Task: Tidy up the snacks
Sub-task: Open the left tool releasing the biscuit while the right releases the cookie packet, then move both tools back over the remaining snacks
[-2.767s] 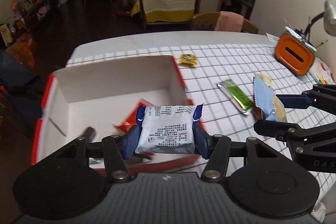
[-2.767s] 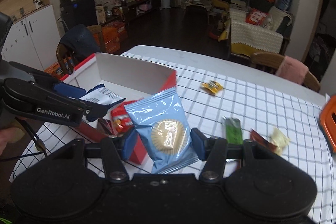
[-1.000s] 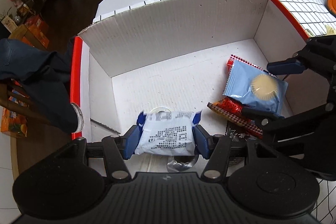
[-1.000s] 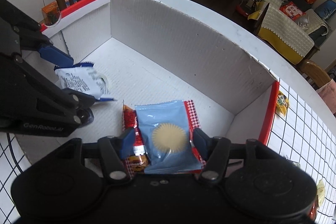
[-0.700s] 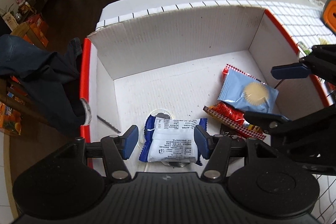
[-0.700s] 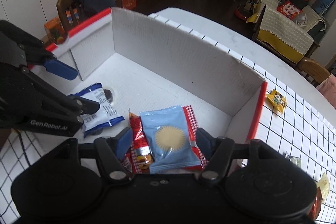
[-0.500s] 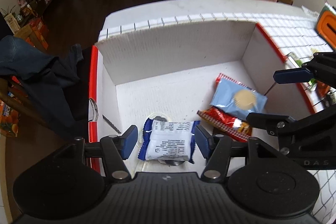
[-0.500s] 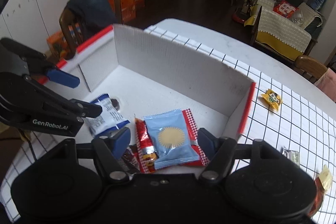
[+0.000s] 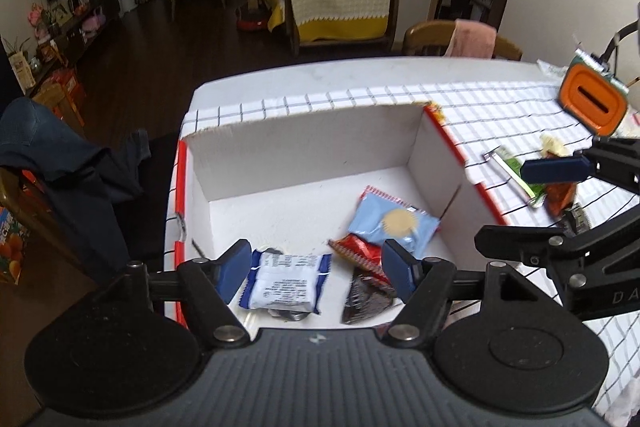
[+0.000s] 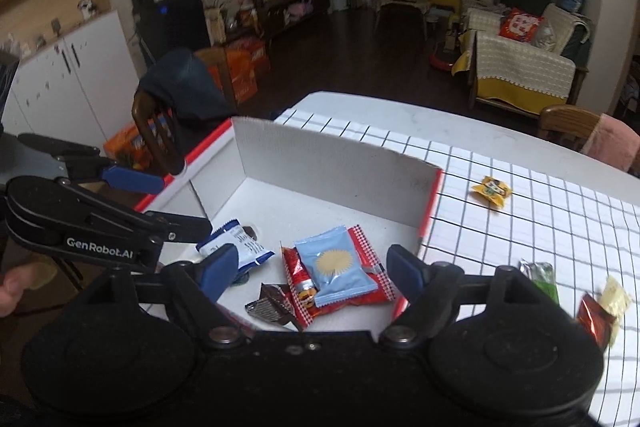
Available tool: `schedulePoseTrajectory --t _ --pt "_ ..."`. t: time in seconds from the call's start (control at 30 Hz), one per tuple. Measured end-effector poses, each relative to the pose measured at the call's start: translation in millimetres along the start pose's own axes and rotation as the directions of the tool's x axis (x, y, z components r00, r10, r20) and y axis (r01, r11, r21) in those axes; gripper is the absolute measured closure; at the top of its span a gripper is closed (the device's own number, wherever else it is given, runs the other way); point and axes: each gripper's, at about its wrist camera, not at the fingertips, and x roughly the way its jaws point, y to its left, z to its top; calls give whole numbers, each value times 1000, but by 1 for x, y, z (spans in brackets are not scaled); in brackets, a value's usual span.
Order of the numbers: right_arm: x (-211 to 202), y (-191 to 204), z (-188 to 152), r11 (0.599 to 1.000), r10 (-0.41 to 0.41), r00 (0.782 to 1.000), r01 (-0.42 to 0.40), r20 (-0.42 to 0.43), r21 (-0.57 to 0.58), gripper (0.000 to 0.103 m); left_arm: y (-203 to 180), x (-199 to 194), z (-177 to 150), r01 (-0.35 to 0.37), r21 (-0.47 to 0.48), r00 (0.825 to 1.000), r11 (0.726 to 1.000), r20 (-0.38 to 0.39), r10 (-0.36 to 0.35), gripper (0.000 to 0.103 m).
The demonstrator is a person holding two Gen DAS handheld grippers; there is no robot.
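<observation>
A white cardboard box (image 9: 304, 151) with red edges stands on the checked tablecloth. On its floor lie a white-and-blue packet (image 9: 284, 283), a light blue cookie packet (image 9: 394, 227) on top of a red packet (image 9: 356, 249), and a dark brown wrapper (image 9: 366, 297). My left gripper (image 9: 316, 271) hovers above the white-and-blue packet, its jaws opening, the pads clear of it. My right gripper (image 10: 312, 267) hangs over the light blue cookie packet (image 10: 336, 267), its jaws opening too, gripping nothing. Each gripper shows in the other's view: the right gripper (image 9: 502, 205) and the left gripper (image 10: 186, 205).
Loose on the cloth right of the box lie a yellow candy (image 10: 491, 190), a green bar (image 10: 540, 279), a red-brown wrapper (image 10: 594, 315) and a cream candy (image 10: 614, 297). An orange holder (image 9: 592, 103) stands at the far right. A chair with a dark garment (image 9: 60, 163) is left of the table.
Both grippers let go of their packets, which now lie on the box floor. Both have risen and drawn back from the box with their jaws wider.
</observation>
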Motion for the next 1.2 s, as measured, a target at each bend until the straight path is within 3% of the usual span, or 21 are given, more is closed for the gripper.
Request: schedulePoseTrajectory --t 0.13,0.4,0.5,0.57,0.83,1.2 --pt "-25 -9 -12 999 2 999 -3 37 44 16 -14 -15 -1 12 5 999 1000 41 -12 23" --pt "-66 -31 -40 996 -32 997 25 77 86 11 -58 -29 -4 39 65 994 997 101 -45 20" --pt "-80 -45 -52 993 -42 995 32 89 117 1 -77 -30 -4 30 82 990 996 136 -41 17" --pt "-89 -55 -61 991 -61 993 48 100 127 0 -90 -30 -3 50 82 987 995 147 -61 17" --pt "-109 -104 -92 981 -129 989 117 68 156 0 -139 -19 3 122 71 979 990 153 -132 9" --pt "-102 -179 -133 980 -171 985 171 -7 104 0 -201 23 15 103 39 991 994 85 -106 9"
